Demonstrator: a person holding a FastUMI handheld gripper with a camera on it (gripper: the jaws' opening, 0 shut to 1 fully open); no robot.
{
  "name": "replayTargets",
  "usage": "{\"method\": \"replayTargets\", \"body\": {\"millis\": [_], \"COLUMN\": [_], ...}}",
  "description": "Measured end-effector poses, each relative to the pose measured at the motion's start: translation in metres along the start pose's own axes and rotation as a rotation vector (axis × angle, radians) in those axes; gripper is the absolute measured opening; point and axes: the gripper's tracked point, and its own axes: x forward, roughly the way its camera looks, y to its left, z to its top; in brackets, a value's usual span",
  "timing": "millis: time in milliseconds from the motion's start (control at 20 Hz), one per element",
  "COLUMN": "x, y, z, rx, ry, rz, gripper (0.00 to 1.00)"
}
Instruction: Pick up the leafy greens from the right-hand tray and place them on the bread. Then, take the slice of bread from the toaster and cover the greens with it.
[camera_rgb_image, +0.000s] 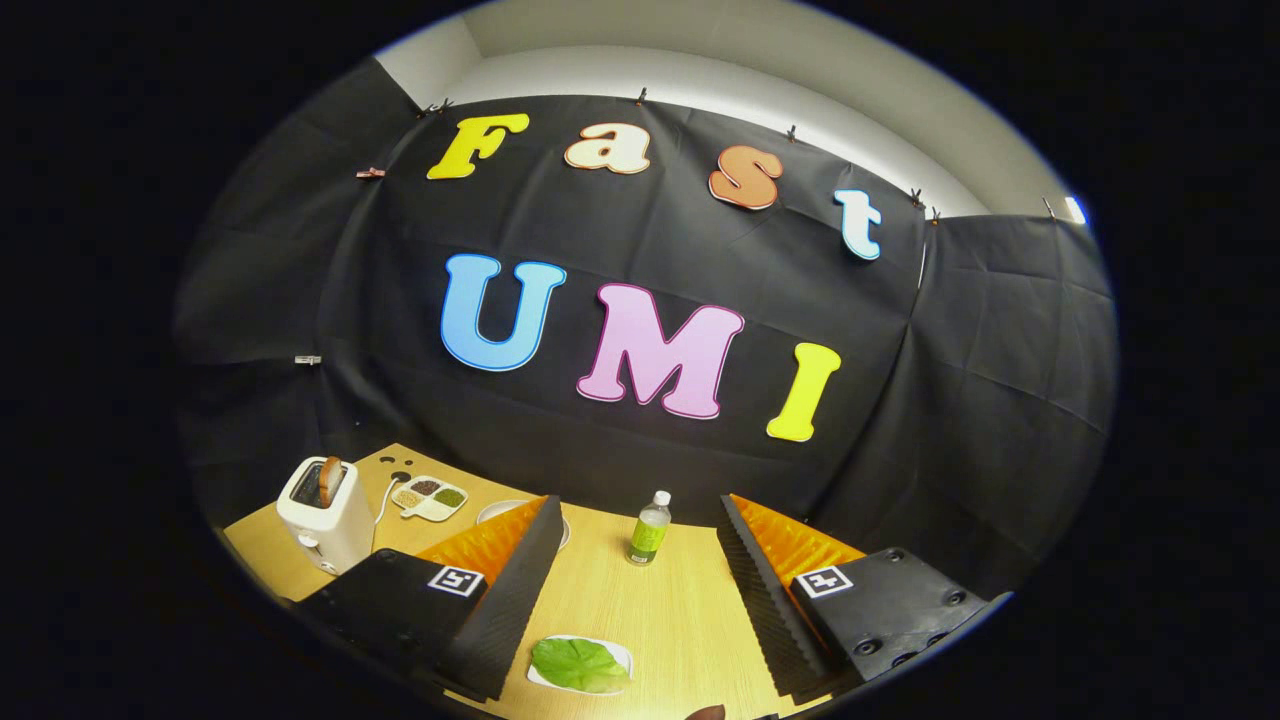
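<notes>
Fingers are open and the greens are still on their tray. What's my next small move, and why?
Probably tip the gripper down and ease it back toward the leafy greens. The fingers stand wide open and hold nothing. The greens lie untouched on their small white tray, low between the fingers near their bases, so the tips point past them toward the green bottle.
</notes>
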Motion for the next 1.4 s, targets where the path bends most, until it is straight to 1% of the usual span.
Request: {"method": "replayTargets", "body": {"millis": [150, 300, 500, 750, 1000, 1200, 1300, 1400], "x": [0.003, 0.009, 0.015, 0.013, 0.021, 0.029, 0.035, 0.044], "y": [0.004, 0.012, 0.027, 0.038, 0.044, 0.060, 0.070, 0.075], "z": [-0.011, -0.040, -0.103, -0.190, -0.270, -0.321, -0.342, -0.363], "rx": [-0.008, -0.021, -0.016, -0.010, -0.099, -0.176, -0.178, -0.178], "ry": [0.019, 0.085, 0.221, 0.421, 0.584, 0.684, 0.738, 0.774], "rz": [0.024, 0.084, 0.183, 0.279, 0.394, 0.505, 0.547, 0.568], "gripper": [0.97, 0.97, 0.97, 0.97, 0.96, 0.96, 0.93, 0.92]}}
